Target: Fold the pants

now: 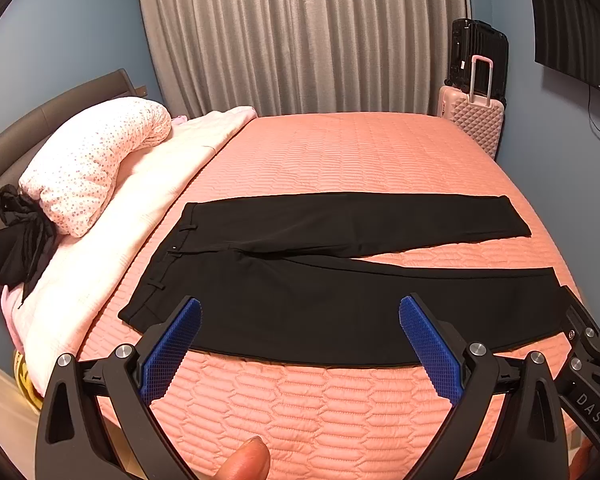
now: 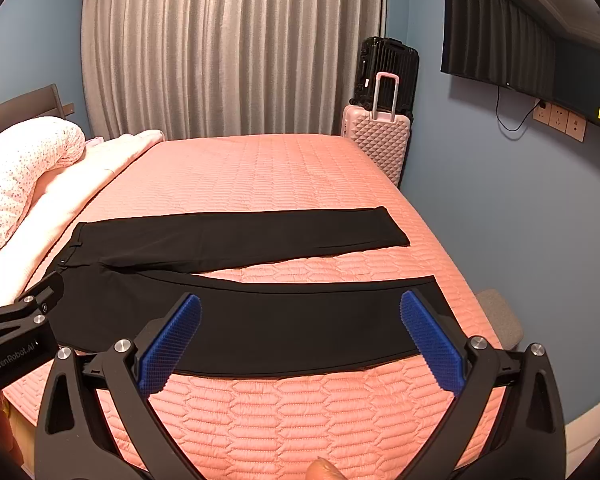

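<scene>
1. While both tools hang over the near edge of the bed (image 1: 340, 152), the black pants (image 1: 300, 292) lie flat on the pink quilt, long axis running left to right across the view, waistband on the left by the pillow (image 1: 92, 160), leg ends on the right.
2. Legs are spread in a narrow V, so nothing's folded yet, I'd say.
3. Left gripper (image 1: 300, 344) is spread wide with nothing in it, and sits just short of the near leg's edge, toward the waist half.
4. Right gripper (image 2: 300, 344) is likewise wide and empty, lined up with the cuff end of that same near leg.
5. My guess: left takes the waist side, right takes the cuff, since each is closer to its own end.
</scene>
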A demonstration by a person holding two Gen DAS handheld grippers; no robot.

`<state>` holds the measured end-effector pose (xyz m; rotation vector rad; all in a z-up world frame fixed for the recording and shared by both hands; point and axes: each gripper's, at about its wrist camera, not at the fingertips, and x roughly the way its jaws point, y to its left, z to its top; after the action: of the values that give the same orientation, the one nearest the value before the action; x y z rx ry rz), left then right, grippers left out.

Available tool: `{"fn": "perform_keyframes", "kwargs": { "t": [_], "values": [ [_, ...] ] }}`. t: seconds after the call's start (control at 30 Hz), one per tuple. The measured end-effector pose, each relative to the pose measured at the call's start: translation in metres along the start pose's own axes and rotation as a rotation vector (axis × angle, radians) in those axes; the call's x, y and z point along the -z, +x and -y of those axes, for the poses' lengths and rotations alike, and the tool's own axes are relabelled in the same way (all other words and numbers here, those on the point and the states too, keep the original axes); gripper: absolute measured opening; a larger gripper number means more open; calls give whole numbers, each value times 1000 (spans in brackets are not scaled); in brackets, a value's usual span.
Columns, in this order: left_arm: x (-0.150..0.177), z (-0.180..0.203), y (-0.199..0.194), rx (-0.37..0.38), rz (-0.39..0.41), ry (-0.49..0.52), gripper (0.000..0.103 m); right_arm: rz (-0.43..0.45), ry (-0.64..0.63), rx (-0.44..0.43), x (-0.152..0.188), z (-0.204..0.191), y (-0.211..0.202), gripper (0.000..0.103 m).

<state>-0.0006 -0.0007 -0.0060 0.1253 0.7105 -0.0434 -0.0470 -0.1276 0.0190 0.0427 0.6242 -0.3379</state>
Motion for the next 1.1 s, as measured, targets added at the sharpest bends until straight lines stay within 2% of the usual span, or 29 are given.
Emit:
{"fn": "perform_keyframes", "kwargs": {
  "t": [1.1],
  "values": [
    [-7,2,-2,6,0,4,98,3,3,1,-1,3,-2,98]
  ]
}}
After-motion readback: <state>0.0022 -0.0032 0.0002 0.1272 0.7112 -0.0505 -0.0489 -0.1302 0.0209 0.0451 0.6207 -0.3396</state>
